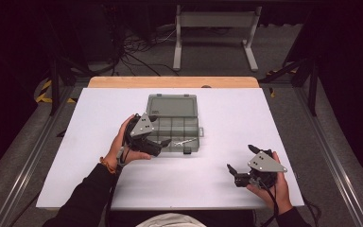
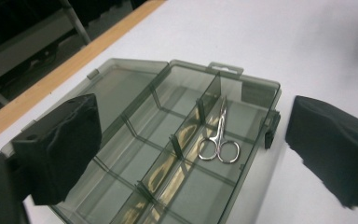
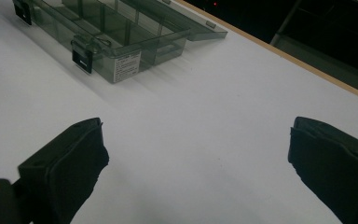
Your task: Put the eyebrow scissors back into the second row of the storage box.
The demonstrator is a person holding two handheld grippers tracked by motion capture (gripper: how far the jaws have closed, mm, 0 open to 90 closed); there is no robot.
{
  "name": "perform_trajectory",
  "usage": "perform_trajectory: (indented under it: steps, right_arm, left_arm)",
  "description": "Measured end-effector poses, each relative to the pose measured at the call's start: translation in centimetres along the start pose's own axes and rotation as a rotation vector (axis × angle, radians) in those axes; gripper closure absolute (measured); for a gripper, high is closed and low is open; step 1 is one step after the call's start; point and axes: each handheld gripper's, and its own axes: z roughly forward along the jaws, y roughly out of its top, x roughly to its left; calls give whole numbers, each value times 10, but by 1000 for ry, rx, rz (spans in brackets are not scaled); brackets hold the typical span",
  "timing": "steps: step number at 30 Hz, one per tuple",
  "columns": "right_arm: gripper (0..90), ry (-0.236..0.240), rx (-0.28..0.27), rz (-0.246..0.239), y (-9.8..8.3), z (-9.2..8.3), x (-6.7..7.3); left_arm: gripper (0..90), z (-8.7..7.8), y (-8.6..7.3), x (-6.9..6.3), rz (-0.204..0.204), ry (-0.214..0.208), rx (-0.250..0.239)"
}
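Both grippers gape wide, holding nothing.
We hold the left gripper (image 1: 152,134) over the open box's (image 2: 135,121) left edge, scissors (image 2: 218,141) inside; right gripper (image 1: 242,163) over bare table (image 1: 227,109) near its front edge.

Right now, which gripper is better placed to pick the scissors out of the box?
Left. The left gripper hangs open over the open box, scissors lying in its view. The right gripper is open too, but off on bare table.
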Motion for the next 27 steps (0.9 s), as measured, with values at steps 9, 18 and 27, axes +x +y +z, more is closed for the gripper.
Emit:
perform_trajectory:
  steps: [9,18,27]
  right_arm:
    - [48,6,-3,-2,0,0,1]
    - [48,15,-2,-6,1,1,2]
    - [50,24,-12,-18,5,-2,8]
  left_arm:
    - [28,-14,-4,-5,60,39,28]
    - [30,-35,-14,-6,81,83,6]
    - [25,-51,-23,-9,84,117,-24]
